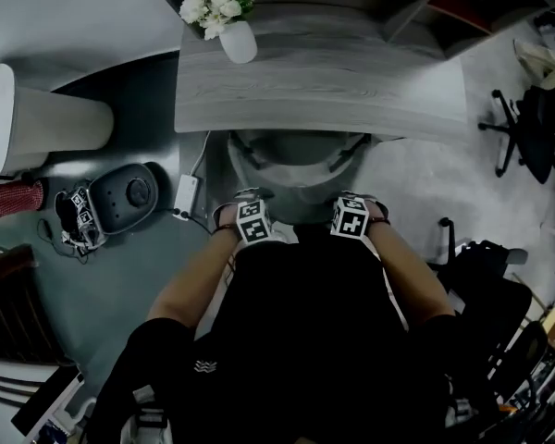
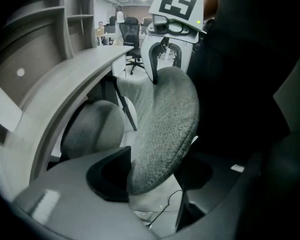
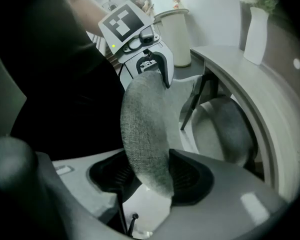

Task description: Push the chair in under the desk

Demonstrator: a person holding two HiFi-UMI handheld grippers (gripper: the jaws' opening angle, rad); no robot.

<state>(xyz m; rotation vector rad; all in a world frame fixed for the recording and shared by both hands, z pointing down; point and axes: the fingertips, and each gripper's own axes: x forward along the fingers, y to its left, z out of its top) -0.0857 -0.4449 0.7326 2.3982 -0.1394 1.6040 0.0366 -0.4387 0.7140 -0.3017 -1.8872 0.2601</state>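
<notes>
Black shirt (image 1: 305, 340) cloth is filling the near part of the head view. From it both forearms (image 1: 190, 280) are angling forward and inward, wrists bent so that the tools are pointing steeply down. Just ahead, the left gripper (image 1: 248, 202) and the right gripper (image 1: 353, 200) are sitting side by side on the top rim of the backrest (image 2: 165, 129), marker cubes facing up. Each is straddling the grey fabric rim with its jaws standing wide, the pads lying loosely on either side rather than squeezing it. Beyond the backrest, the chair (image 1: 296, 169) is sitting tucked in, its seat (image 3: 225, 129) lying under the curved desk (image 1: 324, 81). Farther off, a white vase (image 1: 238, 40) of flowers is standing on the desktop.
</notes>
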